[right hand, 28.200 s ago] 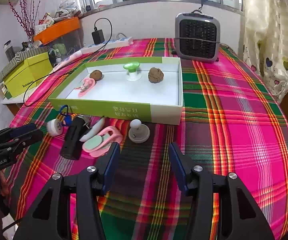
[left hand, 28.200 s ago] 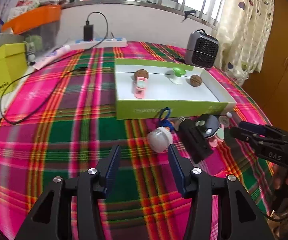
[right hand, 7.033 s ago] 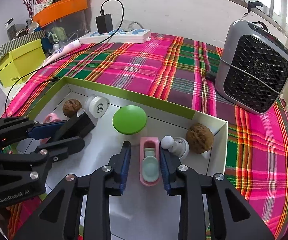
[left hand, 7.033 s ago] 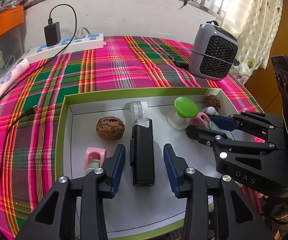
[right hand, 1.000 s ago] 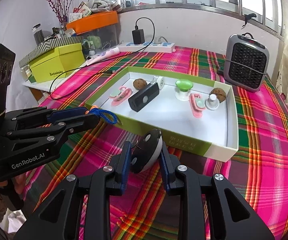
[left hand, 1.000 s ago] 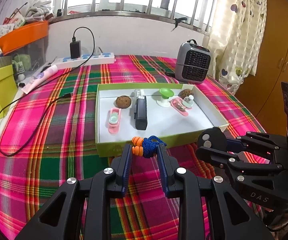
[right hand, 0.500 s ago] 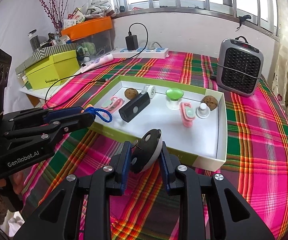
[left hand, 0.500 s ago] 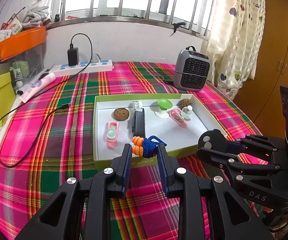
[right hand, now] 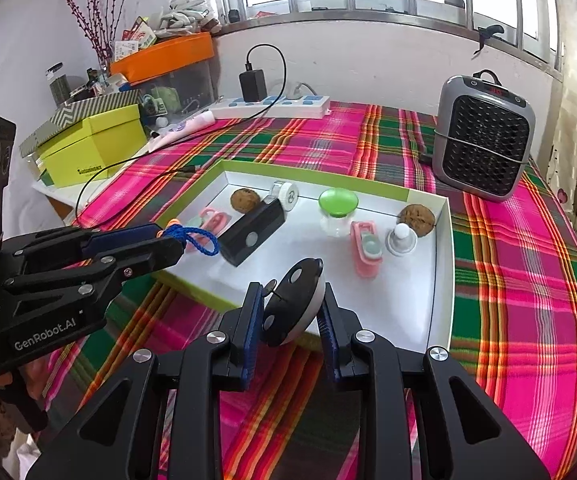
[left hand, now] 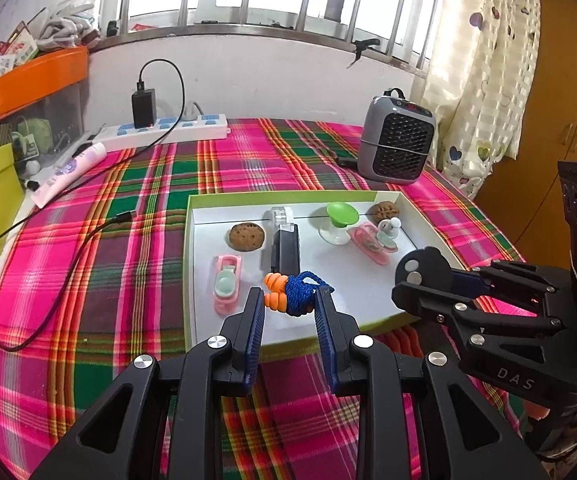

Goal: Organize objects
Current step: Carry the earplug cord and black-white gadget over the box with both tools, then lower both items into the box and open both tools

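My left gripper (left hand: 290,300) is shut on a bundle of orange earplugs with a blue cord (left hand: 294,287), held over the near edge of the green-rimmed white tray (left hand: 288,342). My right gripper (right hand: 291,305) is shut on a round black-and-white device (right hand: 294,300) above the tray's near wall (right hand: 196,292). Inside the tray lie a black box (right hand: 253,232), two walnuts (right hand: 244,200), two pink clips (right hand: 365,248), a green-topped holder (right hand: 337,203), a white roll (right hand: 287,196) and a small white knob (right hand: 400,238). Each gripper shows in the other's view: the left gripper (right hand: 172,245) and the right gripper (left hand: 420,280).
The table wears a pink and green plaid cloth (left hand: 128,184). A grey heater (right hand: 482,140) stands at the back right, a power strip with a charger (right hand: 276,102) along the wall, yellow boxes (right hand: 92,144) at the left. A black cable (left hand: 48,252) loops left of the tray.
Both grippers have moved forward toward the tray with their loads; the tray and its contents look larger and closer. Both grips are unchanged.
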